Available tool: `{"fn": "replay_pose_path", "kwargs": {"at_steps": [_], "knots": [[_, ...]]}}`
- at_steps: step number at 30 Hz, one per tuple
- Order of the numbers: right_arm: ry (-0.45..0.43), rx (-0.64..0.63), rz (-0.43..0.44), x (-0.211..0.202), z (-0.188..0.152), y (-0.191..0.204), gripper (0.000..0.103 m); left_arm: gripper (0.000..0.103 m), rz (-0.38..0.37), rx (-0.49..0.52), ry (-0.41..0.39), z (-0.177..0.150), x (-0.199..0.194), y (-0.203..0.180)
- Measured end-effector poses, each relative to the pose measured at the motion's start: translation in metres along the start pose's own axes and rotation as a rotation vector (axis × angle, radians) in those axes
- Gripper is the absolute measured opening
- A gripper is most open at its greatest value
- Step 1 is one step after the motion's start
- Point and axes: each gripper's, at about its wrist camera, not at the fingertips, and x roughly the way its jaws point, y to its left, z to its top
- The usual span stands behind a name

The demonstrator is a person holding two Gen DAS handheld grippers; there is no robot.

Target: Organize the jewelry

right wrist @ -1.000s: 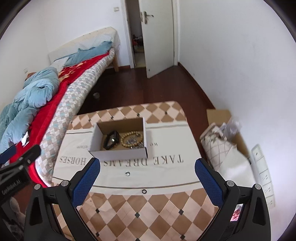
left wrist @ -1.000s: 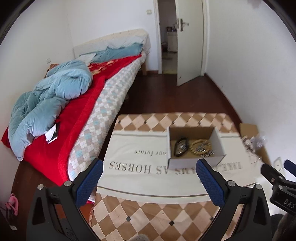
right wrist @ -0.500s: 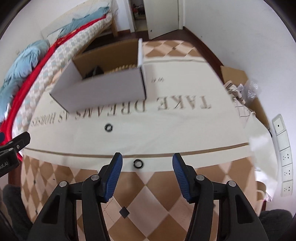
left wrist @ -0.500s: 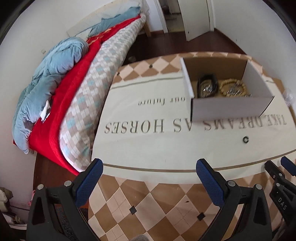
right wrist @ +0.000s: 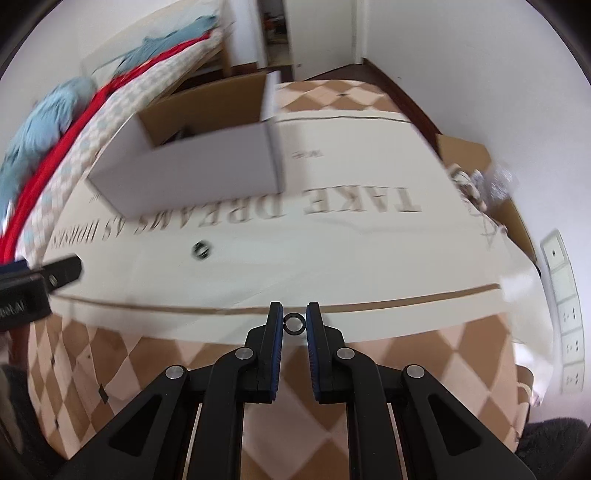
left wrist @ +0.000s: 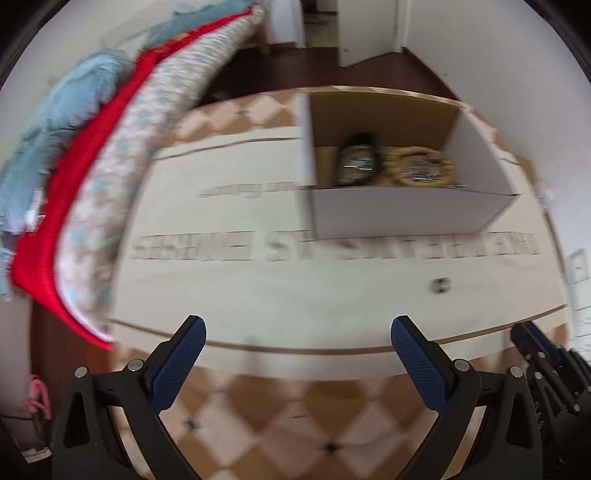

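Observation:
A white cardboard box [left wrist: 406, 214] stands on the printed cloth and holds a dark bracelet [left wrist: 358, 158] and a bead bracelet [left wrist: 423, 171]. The box also shows in the right wrist view [right wrist: 192, 173]. A small dark ring [right wrist: 294, 324] lies at the cloth's near edge, between the nearly closed fingers of my right gripper [right wrist: 294, 321]. A second ring [right wrist: 201, 250] lies on the cloth left of it, also seen in the left wrist view [left wrist: 440, 285]. My left gripper [left wrist: 295, 343] is open and empty over the near cloth edge.
A bed with a red blanket [left wrist: 85, 173] runs along the table's left side. An open carton with bags [right wrist: 487, 184] sits to the right by the wall. A power strip [right wrist: 565, 314] lies at the right. The door [left wrist: 365, 29] stands open at the back.
Both grippers have come down and forward toward the table. My right gripper has narrowed from wide open to nearly shut around the near ring. The left stays open.

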Motion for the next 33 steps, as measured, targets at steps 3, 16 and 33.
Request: {"fn": "replay_pose_path", "kwargs": {"at_steps": [3,16,33], "knots": [[-0.006,0.033,-0.025,0.000,0.008,-0.019,0.013,0.101,-0.085,0.018,0.018,0.009,0.008,-0.026],[0.014,0.134,-0.063,0.016,0.024,-0.065,0.013,0.099,-0.141,0.087,0.055,0.025,0.036,-0.084],[0.000,0.172,-0.051,0.017,0.029,-0.070,0.013,0.007,-0.147,0.054,0.057,0.030,0.043,-0.078]]}}
